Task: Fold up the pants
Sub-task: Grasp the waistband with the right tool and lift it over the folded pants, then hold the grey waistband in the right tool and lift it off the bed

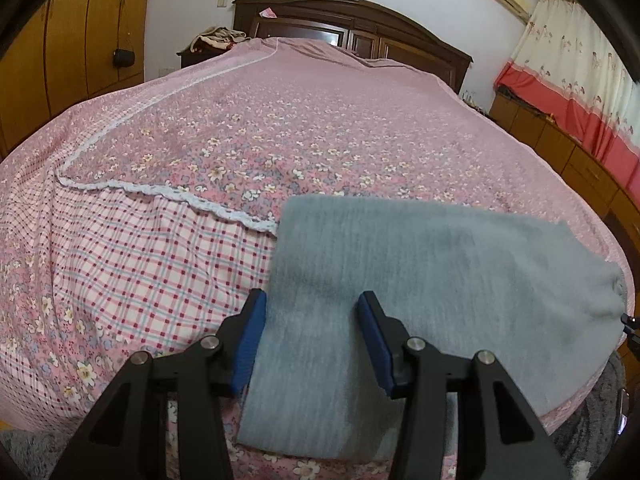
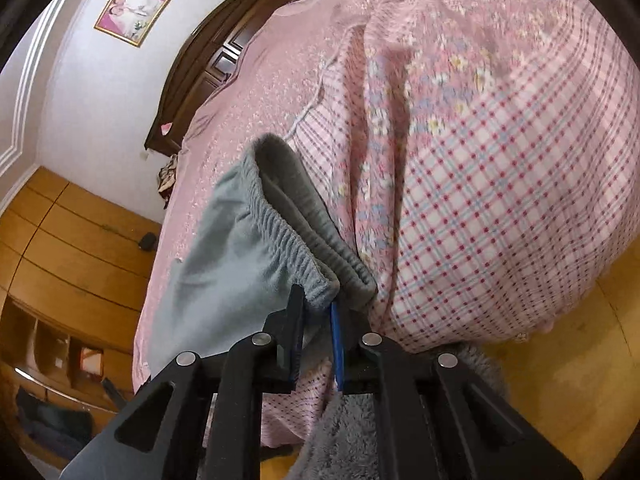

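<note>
**Pants fold: waistband pinched, leg end not yet gripped**

Left wrist view. Grey pants (image 1: 400, 280) laid flat near the foot edge of the bed (image 1: 280, 120), over the pink floral and checked cover, one end hanging slightly past the mattress edge. Left claw (image 1: 312, 312) angled downward over the near strip of cloth, blue pads (image 1: 250, 340) set well apart on either side of it. No pinch visible: fabric lies flat between the pads, neither one pressing in. Cloth blurred, so exact layer count unreadable. Headboard (image 1: 360, 24) far off at the top of the view.

Right wrist view. Camera rolled well over, bed tilted across the picture. Right claw (image 2: 318, 304) drawn nearly together at the elastic waistband (image 2: 280, 236), gathered edge of the pants (image 2: 208, 248) seated between the fingertips. Clamped on the waistband corner, by appearance; waistband lifted and open like a mouth behind the grip. Grey fluffy rug (image 2: 344, 432) below, wooden floor at right.

Judged step: taking hold of both ends before carrying one over the other. Next move calls for the left claw to drop onto the cloth edge and close on all layers, then both to lift together and keep the fabric taut. Risk: catching the bed cover along with the pants.
</note>
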`<act>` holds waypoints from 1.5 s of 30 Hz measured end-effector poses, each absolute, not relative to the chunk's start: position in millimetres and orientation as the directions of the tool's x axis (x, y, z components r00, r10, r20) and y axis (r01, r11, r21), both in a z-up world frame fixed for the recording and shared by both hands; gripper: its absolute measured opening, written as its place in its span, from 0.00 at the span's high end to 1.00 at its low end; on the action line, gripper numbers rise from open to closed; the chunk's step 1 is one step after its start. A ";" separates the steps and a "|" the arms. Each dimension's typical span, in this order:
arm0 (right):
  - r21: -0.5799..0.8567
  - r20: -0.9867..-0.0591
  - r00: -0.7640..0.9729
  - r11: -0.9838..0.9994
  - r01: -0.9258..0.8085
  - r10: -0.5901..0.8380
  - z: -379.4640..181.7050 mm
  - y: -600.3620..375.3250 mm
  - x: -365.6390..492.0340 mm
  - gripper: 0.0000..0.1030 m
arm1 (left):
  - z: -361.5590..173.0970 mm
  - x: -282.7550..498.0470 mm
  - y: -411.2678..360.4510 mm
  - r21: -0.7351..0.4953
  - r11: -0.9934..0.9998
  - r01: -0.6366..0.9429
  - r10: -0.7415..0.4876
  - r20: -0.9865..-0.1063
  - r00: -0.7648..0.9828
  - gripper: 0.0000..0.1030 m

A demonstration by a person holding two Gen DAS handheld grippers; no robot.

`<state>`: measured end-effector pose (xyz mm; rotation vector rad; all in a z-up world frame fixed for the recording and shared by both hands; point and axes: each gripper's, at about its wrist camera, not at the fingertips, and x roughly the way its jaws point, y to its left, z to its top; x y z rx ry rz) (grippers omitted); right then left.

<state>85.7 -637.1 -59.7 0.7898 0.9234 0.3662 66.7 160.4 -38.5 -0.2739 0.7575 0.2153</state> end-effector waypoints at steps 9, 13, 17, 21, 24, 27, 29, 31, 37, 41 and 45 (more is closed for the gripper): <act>0.887 -0.403 0.559 0.460 0.042 0.725 -100.4 -684.9 64.7 0.51 | -42.1 68.6 164.0 -0.172 0.943 -0.284 0.088 -0.696 0.713 0.51; 0.910 -0.345 0.559 0.414 0.003 0.754 -116.1 -681.4 63.3 0.51 | -41.4 68.4 166.8 -0.168 0.943 -0.289 0.094 -0.696 0.712 0.51; 0.913 -0.336 0.566 0.407 0.001 0.753 -124.0 -675.2 75.1 0.50 | -41.1 70.1 167.0 -0.165 0.942 -0.291 0.098 -0.695 0.712 0.51; 0.911 -0.343 0.561 0.413 0.003 0.753 -114.2 -671.9 79.2 0.50 | -40.8 70.2 166.3 -0.165 0.943 -0.290 0.098 -0.695 0.712 0.51; 0.905 -0.332 0.559 0.424 -0.039 0.760 -99.6 -670.2 77.4 0.50 | -41.1 70.1 166.3 -0.169 0.942 -0.289 0.095 -0.693 0.715 0.51; 0.889 -0.370 0.547 0.458 -0.028 0.751 -98.8 -667.1 86.5 0.50 | -43.2 70.5 168.1 -0.171 0.943 -0.287 0.093 -0.691 0.717 0.51; 0.903 -0.362 0.540 0.431 -0.002 0.760 -100.3 -666.8 96.8 0.50 | -43.9 72.0 168.7 -0.171 0.942 -0.288 0.094 -0.692 0.716 0.51; 0.895 -0.375 0.533 0.447 -0.006 0.758 -93.4 -663.9 100.2 0.50 | -42.8 72.9 168.7 -0.172 0.941 -0.291 0.094 -0.693 0.715 0.51; 0.857 -0.434 0.519 0.516 -0.015 0.737 -73.5 -649.2 97.6 0.50 | -43.6 73.7 170.4 -0.177 0.941 -0.287 0.090 -0.689 0.719 0.51; 0.832 -0.474 0.522 0.555 0.003 0.709 -67.0 -650.2 88.9 0.50 | -44.0 74.4 170.5 -0.176 0.941 -0.288 0.091 -0.690 0.718 0.51; 0.788 -0.539 0.499 0.615 0.014 0.679 -55.8 -643.5 93.6 0.50 | -43.8 73.8 170.5 -0.178 0.941 -0.288 0.090 -0.689 0.719 0.51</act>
